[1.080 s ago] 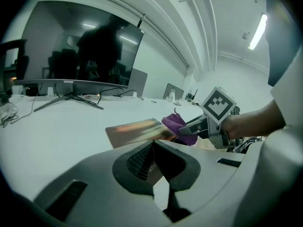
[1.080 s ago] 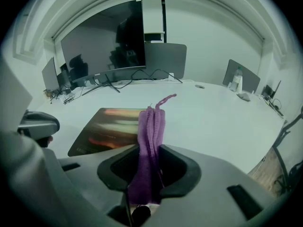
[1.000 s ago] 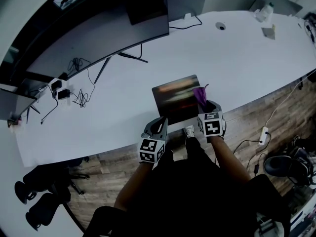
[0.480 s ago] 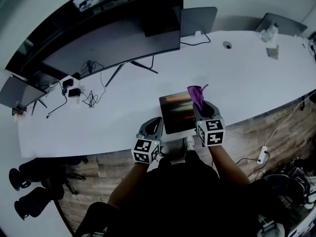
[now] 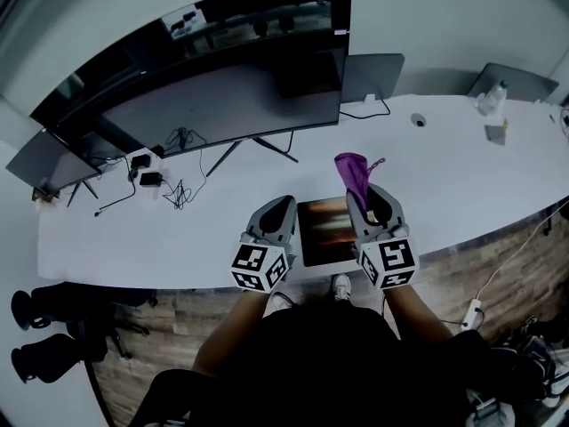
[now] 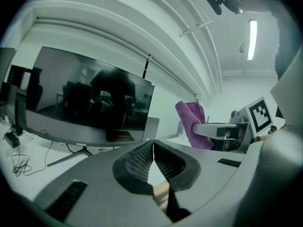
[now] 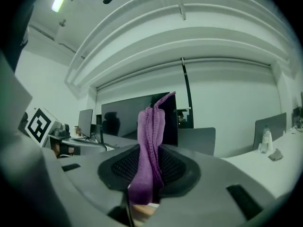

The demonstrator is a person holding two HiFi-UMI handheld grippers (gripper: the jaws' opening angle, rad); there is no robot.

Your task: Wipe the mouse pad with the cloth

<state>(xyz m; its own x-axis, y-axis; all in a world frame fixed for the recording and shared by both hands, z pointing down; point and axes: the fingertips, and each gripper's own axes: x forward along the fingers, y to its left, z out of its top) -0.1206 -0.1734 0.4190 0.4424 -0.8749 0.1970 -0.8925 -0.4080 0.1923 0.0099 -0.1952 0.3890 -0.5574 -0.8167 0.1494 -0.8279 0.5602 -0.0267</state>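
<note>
Cool, even overhead light, rather dim. Long white ceiling tube lamp (image 6: 253, 39) slightly blown out. Wide dark curved monitor (image 5: 231, 87) mirrors the room. Fisheye bends edges; corners black. Left gripper (image 6: 152, 145) soft up close. Faint shadows on white worktop (image 5: 444, 185).

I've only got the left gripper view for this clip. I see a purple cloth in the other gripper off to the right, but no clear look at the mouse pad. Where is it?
Observer: The head view shows the mouse pad flat on the white desk at its near edge, between the left gripper and the right gripper.
Reviewer: Is the cloth properly gripped?
Observer: Yes. In the right gripper view the jaws are shut on the purple cloth, which sticks up past them.
Reviewer: Is it wiping yet?
Observer: No. In the head view the cloth shows beyond the pad's far right corner, not on it.
</note>
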